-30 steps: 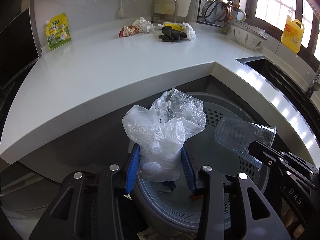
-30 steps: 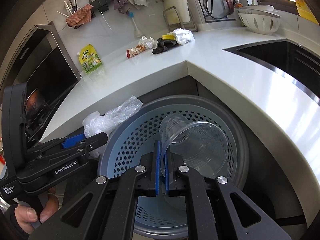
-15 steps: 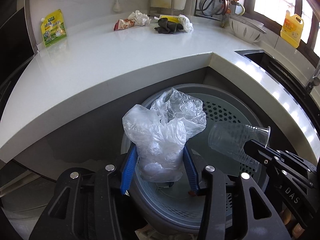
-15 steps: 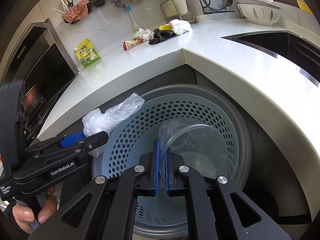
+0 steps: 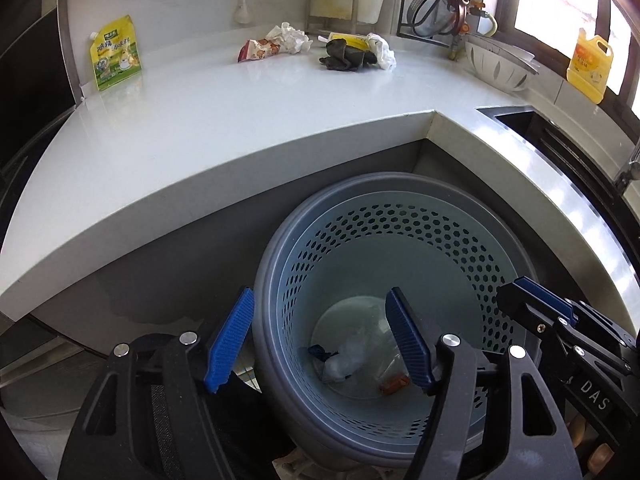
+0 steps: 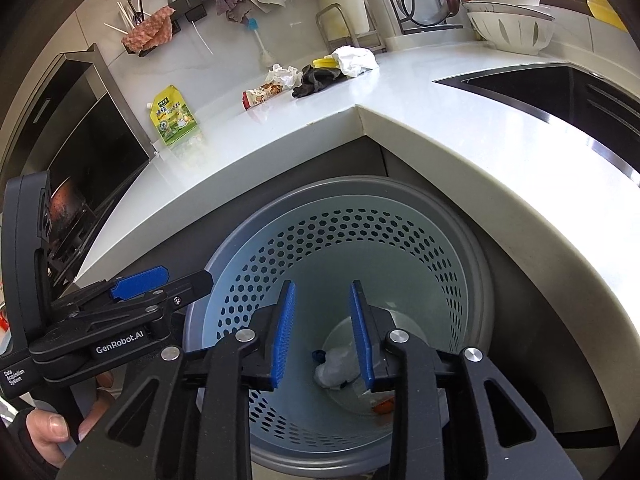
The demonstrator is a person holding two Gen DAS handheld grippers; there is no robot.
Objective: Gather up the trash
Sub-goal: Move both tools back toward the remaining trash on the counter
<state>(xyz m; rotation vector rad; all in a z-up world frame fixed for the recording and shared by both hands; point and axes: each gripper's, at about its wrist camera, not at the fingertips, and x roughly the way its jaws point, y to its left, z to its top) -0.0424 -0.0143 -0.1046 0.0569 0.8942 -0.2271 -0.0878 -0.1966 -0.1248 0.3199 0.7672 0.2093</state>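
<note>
Both hand-held grippers hang over the perforated bin. The left hand-held gripper has just been opening and stands wide with nothing between its pads; the right hand-held gripper has just been opening too, partly apart and empty. The crumpled plastic bag lies on the bin's floor; more wrappers sit on the surface.

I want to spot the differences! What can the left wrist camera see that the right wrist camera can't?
Only the left wrist view shows the whole yellow jug by the window. Only the right wrist view shows a hand and the cloths hanging on the wall rail. Both show the bin with the crumpled plastic bag at its bottom, both grippers open and empty, and the green pouch on the counter.
</note>
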